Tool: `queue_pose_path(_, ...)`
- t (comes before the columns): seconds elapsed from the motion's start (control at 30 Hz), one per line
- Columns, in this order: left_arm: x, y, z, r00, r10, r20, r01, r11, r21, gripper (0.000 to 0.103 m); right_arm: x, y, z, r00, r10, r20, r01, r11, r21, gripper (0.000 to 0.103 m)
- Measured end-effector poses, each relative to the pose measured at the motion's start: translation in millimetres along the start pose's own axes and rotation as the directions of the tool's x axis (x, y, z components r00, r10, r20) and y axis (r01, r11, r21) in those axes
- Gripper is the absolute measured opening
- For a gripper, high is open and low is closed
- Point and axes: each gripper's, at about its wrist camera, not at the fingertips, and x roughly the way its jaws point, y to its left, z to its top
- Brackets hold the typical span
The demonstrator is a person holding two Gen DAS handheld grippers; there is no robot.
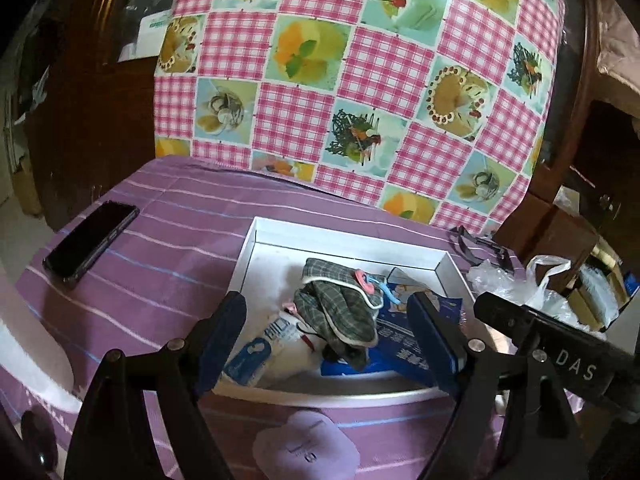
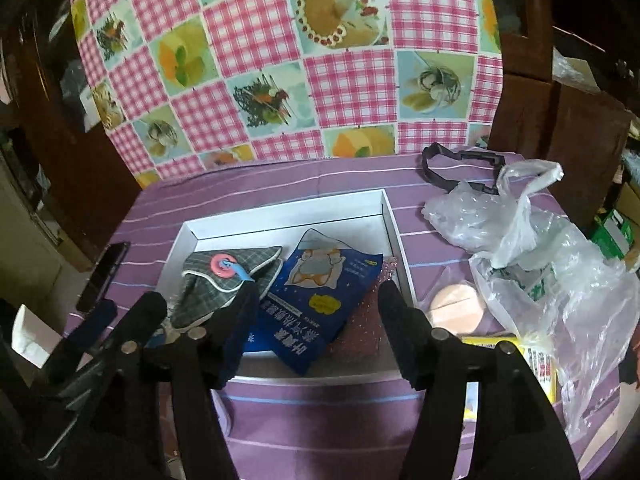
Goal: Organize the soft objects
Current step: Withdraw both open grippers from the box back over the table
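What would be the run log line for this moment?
left gripper: open | right gripper: open | tray: plaid cloth, blue packet

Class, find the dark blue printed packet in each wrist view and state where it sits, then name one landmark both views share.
Left wrist view: the dark blue printed packet lies in the lower right of centre, partly behind the tool's right finger.
Right wrist view: the packet lies centre, between the tool's fingers.
Shared landmark: the grey plaid fabric slippers, beside the packet in the shallow white box.
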Motion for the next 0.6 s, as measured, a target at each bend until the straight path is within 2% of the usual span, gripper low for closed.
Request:
queue_pose_path(0.1,-6.4,0.0,-4.0,1.0,-0.027,-0.009,0.027,1.0,-0.01,0.083,-5.5,-2.0,-5.8,1.0,0.016,-0.001,-0.016,1.0,0.002,0.063)
queue_pose_path(0.33,-38.8,-4.9,-18.6,1.0,-0.018,0.013,0.017,0.998,0.068,0.083,-32.9,2.9,-26.9,0.999,0.031,0.02,-0.03,0.999,-0.045,0.063)
queue_pose_path(0.47,-57.0,0.3,-28.2,1.0,-0.017,0.026,0.016,0.998,0.055,0.083,-52.1,7.6,-36.6,0.998,0.052,0.032,-0.051,0.997,-0.054,0.063)
queue_pose_path(0.6,-73.6,9.0,-38.3,0.998,0.013,0.057,-0.016,0.999,0.044,0.083,-63.8,9.0,-48.7,0.997,0.073,0.016,-0.072,0.996,-0.046,0.071)
